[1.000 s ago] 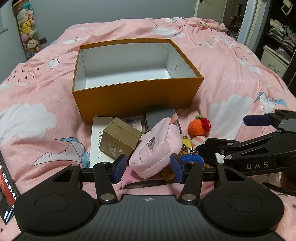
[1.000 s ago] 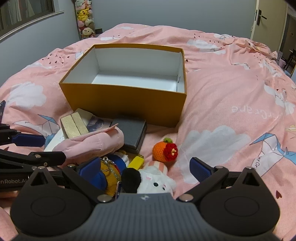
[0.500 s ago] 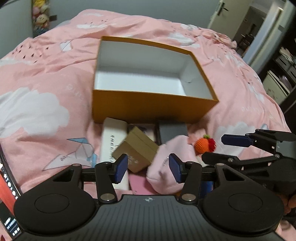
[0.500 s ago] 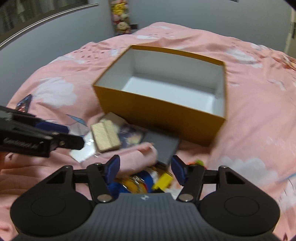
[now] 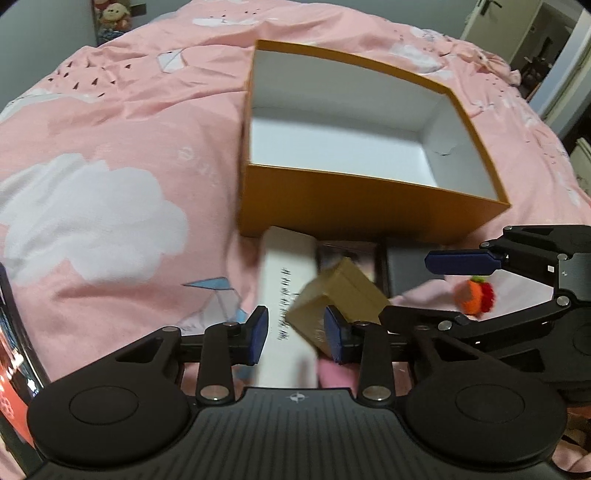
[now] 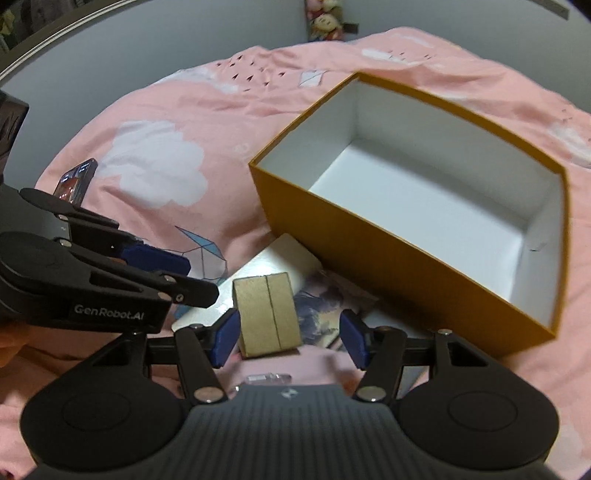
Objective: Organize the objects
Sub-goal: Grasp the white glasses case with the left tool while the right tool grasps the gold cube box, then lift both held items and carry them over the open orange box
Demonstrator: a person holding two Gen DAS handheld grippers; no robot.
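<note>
An empty orange box (image 5: pixel 369 206) with a white inside stands on the pink bed; it also shows in the right wrist view (image 6: pixel 388 266). In front of it lie a small tan box (image 5: pixel 340 291) (image 6: pixel 267 314), a white flat box (image 5: pixel 288 280), a dark grey case (image 5: pixel 406 269), a picture card (image 6: pixel 321 314) and an orange knitted toy (image 5: pixel 476 295). My left gripper (image 5: pixel 297 334) is open and empty, low over the white flat box and tan box. My right gripper (image 6: pixel 290 338) is open and empty, just above the tan box and a pink pouch (image 6: pixel 280 363).
The pink cloud-print bedspread (image 5: pixel 110 206) covers everything around the box. A phone (image 6: pixel 75 179) is mounted on the left gripper. Plush toys (image 5: pixel 110 22) hang at the far wall. A doorway (image 5: pixel 546 40) is at the far right.
Both grippers have risen and swung left, now looking down more steeply on the pile. The pink pouch has dropped mostly out of view. Both grippers stayed open and empty.
</note>
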